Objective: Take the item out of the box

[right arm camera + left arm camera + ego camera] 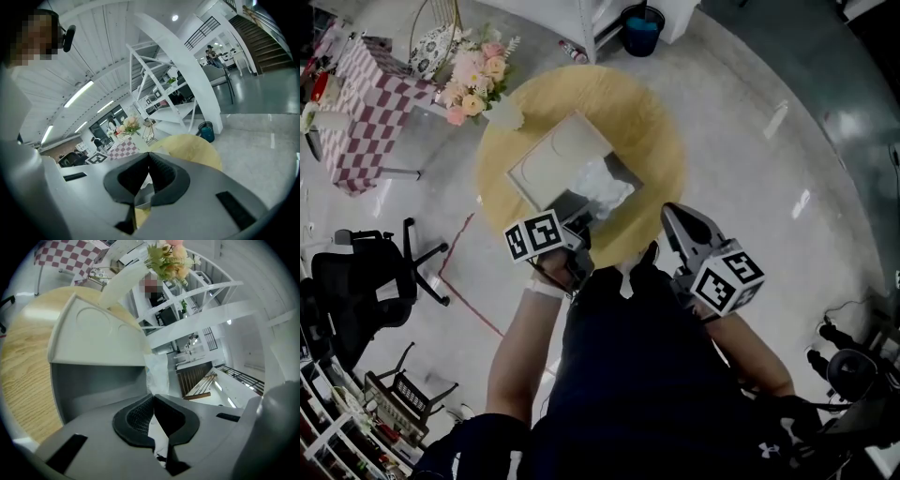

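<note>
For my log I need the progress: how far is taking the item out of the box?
Done: the lid of the box stands open. In hand: the left gripper is at the box's near side, jaws together, hold unsure. Left: the white crumpled item lies inside, not yet lifted. The right gripper, shut, hangs beside the table.

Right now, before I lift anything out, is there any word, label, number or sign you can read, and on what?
No readable text in any view.
Marker cubes: black-and-white square patterns only, no letters or numbers.
Box lid: embossed circles, no print visible.
White mark on the person's dark clothing: too small to read.
</note>
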Motion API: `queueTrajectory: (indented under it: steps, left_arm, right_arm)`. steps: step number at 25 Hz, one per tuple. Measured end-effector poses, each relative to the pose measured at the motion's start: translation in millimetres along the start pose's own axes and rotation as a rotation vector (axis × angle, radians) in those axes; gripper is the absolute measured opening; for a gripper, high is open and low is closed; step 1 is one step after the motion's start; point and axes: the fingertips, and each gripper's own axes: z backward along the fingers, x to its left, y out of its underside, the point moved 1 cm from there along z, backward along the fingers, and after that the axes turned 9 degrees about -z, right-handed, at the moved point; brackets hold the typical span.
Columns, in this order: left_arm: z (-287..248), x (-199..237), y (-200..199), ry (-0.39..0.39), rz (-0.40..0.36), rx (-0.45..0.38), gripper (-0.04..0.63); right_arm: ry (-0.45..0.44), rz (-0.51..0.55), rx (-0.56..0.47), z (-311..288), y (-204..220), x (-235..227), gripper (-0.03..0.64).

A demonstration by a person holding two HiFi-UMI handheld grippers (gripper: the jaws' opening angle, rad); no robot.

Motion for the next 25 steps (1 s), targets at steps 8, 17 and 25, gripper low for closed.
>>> queueTrajectory:
  steps: [8,17,25]
  left_arm:
    - [34,-55,-25,0.091,-0.078,-0.089,0.018]
    - [69,-119,-44,0.183,-0.216,-0.18,0.018]
    - [93,-160,-56,0.254,-0.324,-0.236,0.018]
  right_arm:
    - [-0.032,0.045,-0.037,-4,-25,18,0.011]
    - [-0.072,0.097,-0.098,1,-58,41,0.011]
    - [-0.092,0.153,-0.167,8,-90,65,0.011]
